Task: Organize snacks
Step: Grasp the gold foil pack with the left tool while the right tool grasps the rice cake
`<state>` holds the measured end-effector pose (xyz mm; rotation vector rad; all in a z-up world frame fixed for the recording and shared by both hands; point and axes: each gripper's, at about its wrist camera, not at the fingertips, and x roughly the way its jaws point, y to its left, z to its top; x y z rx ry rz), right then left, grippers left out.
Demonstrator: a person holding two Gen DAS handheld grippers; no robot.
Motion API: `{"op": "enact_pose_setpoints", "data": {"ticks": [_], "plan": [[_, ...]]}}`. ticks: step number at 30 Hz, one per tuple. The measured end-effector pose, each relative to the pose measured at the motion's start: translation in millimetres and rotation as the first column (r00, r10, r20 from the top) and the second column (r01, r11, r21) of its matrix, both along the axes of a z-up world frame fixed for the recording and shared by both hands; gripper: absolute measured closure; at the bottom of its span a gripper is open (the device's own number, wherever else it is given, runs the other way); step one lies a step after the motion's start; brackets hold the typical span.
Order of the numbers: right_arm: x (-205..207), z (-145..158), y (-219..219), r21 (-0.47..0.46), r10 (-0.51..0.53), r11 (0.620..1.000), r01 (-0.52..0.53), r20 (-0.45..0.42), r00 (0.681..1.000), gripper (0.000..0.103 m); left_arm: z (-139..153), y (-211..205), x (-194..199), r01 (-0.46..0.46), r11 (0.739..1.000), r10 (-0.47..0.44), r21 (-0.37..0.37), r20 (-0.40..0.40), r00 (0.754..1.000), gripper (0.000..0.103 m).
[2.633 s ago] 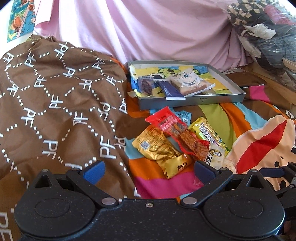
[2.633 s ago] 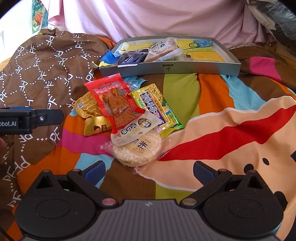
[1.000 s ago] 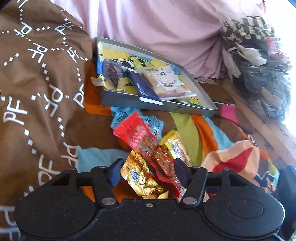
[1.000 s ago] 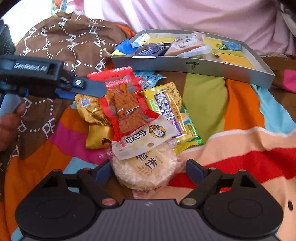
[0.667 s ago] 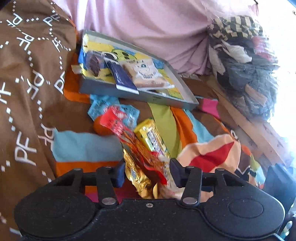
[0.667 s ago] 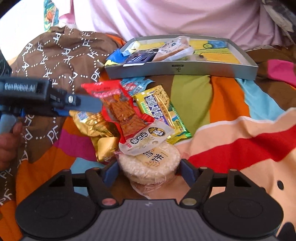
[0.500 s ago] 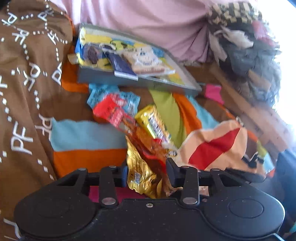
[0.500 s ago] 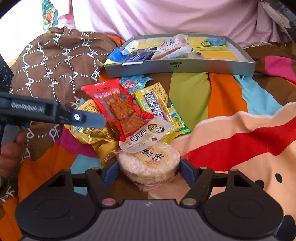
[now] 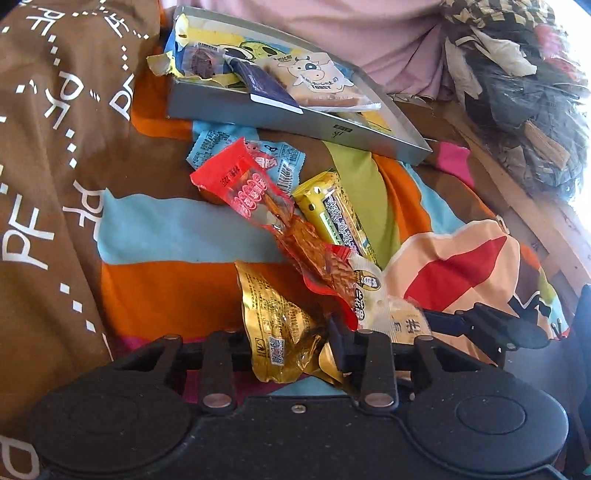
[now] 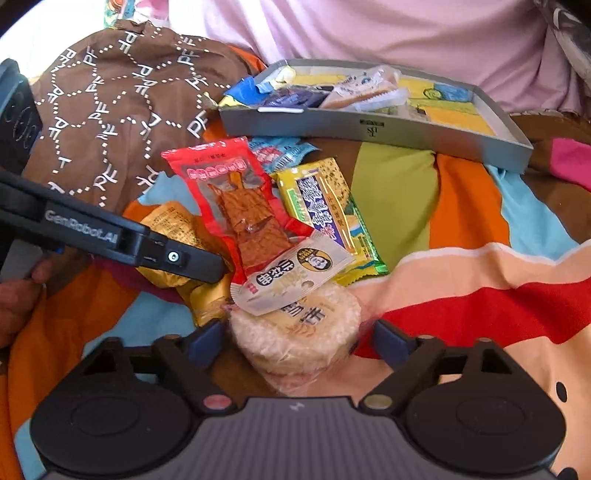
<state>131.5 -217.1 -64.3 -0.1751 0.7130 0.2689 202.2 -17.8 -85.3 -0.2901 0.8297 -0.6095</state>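
A heap of snack packets lies on a colourful bedspread in front of a grey tray (image 9: 295, 118) (image 10: 369, 129). My left gripper (image 9: 288, 347) is shut on a gold packet (image 9: 277, 325) at the heap's near left. In the right wrist view one of its fingers (image 10: 199, 264) lies across that gold packet (image 10: 173, 221). My right gripper (image 10: 295, 343) is open, its pads on either side of a round rice cracker (image 10: 299, 332) with a small gap. A red packet (image 10: 236, 199), a yellow-green packet (image 10: 325, 214) and a white-labelled packet (image 10: 295, 275) overlap above it.
The tray holds a cow-print packet (image 9: 314, 77), a dark blue bar (image 9: 266, 86) and a few more. A brown patterned blanket (image 9: 48, 147) rises on the left. Pink cloth (image 10: 369, 29) is behind, and a pile of clothes (image 9: 517, 74) over a wooden edge (image 9: 535, 206) is on the right. A hand (image 10: 14, 302) holds the left gripper.
My left gripper came down into the heap and its fingers closed in on the gold packet. My right gripper moved forward until the rice cracker lay between its open fingers.
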Motion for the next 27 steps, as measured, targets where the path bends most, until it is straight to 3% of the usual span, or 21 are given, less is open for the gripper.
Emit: {"op": "enact_pose_setpoints", "data": {"ticks": [9, 16, 24, 27], "plan": [[-14, 8, 0, 0.022, 0.027, 0.999, -0.027, 0.012, 1.000, 0.028, 18, 4, -16, -0.067, 0.997, 0.067, 0.048, 0.011, 0.998, 0.082], [-28, 14, 0, 0.069, 0.047, 0.997, -0.044, -0.037, 0.998, 0.028, 38, 5, -36, -0.092, 0.982, 0.089, 0.166, 0.024, 0.996, 0.084], [-49, 10, 1, 0.113, 0.010, 0.994, -0.003, -0.058, 0.998, 0.026, 56, -18, -70, -0.007, 0.945, -0.041, 0.326, 0.140, 0.989, 0.086], [-51, 10, 5, 0.089, 0.003, 0.996, 0.001, -0.044, 0.999, 0.021, 47, -20, -65, 0.008, 0.945, -0.053, 0.327, 0.129, 0.990, 0.084]]}}
